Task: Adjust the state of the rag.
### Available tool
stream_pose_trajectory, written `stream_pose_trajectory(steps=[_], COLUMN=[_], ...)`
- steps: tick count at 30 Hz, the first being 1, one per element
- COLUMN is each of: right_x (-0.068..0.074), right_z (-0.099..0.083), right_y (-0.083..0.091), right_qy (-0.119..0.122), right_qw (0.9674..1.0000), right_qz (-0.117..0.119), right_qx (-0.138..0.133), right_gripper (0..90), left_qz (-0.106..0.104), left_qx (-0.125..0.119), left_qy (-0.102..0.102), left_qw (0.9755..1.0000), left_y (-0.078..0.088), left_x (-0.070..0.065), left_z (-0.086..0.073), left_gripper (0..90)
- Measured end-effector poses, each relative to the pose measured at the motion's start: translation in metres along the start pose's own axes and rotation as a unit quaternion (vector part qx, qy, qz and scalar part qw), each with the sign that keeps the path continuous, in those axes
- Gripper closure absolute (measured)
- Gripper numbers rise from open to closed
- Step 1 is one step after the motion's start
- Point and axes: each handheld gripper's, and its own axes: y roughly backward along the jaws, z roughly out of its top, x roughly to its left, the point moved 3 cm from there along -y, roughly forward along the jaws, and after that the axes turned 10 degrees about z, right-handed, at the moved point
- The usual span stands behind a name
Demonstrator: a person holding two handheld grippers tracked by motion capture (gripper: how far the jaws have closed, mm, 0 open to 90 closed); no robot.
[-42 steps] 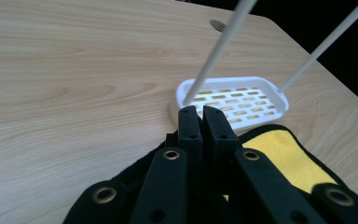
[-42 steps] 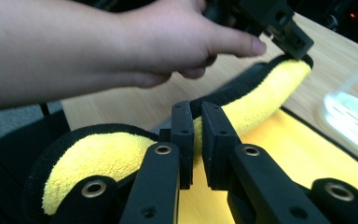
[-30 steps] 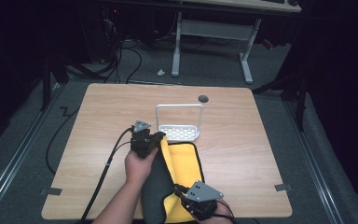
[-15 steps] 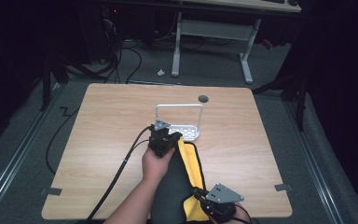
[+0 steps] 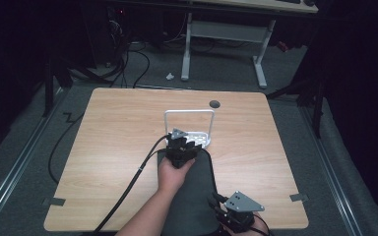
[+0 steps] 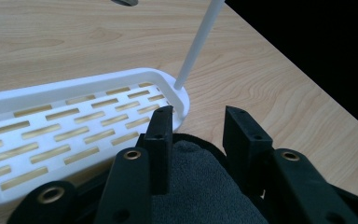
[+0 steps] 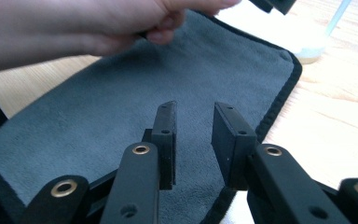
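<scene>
A grey cloth [image 5: 194, 196] with black edging lies flat on the wooden table [image 5: 118, 128], grey side up. My left gripper [image 5: 186, 143] rests at the cloth's far end, just short of a white slotted rack [image 5: 197, 137]. In the left gripper view its jaws [image 6: 198, 114] have just been opening and stand apart over the cloth's edge [image 6: 200, 186], with the rack [image 6: 74, 126] ahead. My right gripper [image 5: 220, 205] is at the cloth's near right corner. Its jaws [image 7: 196, 109] have also just been opening and stand apart above the cloth [image 7: 144, 93], gripping nothing.
The rack has an upright white wire handle [image 5: 189, 112]. A round cable hole [image 5: 214, 104] sits near the table's far edge. The left hand [image 7: 98, 23] crosses the right gripper view. A desk frame [image 5: 221, 29] and cables lie on the floor beyond.
Both grippers carried the cloth's edge to the right, covering the yellow side that showed before. Both jaws then opened and let the cloth go; it now lies flat.
</scene>
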Motion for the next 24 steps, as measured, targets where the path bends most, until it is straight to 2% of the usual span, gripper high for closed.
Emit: stream_pose_trajectory(steps=[5, 7, 10, 12, 15, 19, 21, 24], right_x=[-0.003, -0.003, -0.004, -0.004, -0.005, -0.009, -0.013, -0.016], right_z=[-0.002, -0.003, -0.003, -0.003, -0.005, -0.006, -0.007, -0.005], right_y=[-0.005, -0.007, -0.01, -0.011, -0.013, -0.015, -0.018, -0.019], right_qy=[0.003, 0.0, -0.001, -0.002, -0.002, -0.008, -0.01, -0.012], right_qw=[0.9999, 0.9999, 0.9999, 0.9998, 0.9997, 0.9996, 0.9995, 0.9994], right_qz=[-0.001, 0.0, 0.0, -0.002, -0.004, -0.006, -0.008, -0.01], right_qx=[0.011, 0.014, 0.017, 0.018, 0.022, 0.027, 0.029, 0.03], right_gripper=[70.8, 70.5, 69.9, 69.8, 69.6, 69.6, 69.6, 71.1], left_qz=[0.003, 0.01, 0.014, 0.019, 0.014, 0.01, 0.017, 0.01], left_qx=[-0.002, 0.004, 0.005, 0.004, 0.002, 0.019, 0.028, 0.036], left_qy=[-0.007, -0.019, -0.024, -0.035, -0.045, -0.053, -0.062, -0.066], left_qw=[1.0, 0.9998, 0.9996, 0.9992, 0.9989, 0.9984, 0.9975, 0.9971], left_y=[0.015, 0.022, 0.034, 0.042, 0.057, 0.079, 0.088, 0.101], left_x=[0.008, 0.014, 0.023, 0.029, 0.037, 0.042, 0.042, 0.038], left_z=[-0.008, -0.013, -0.022, -0.028, -0.039, -0.06, -0.074, -0.091], left_gripper=[60.0, 60.0, 60.0, 60.1, 58.9, 58.9, 59.4, 61.6])
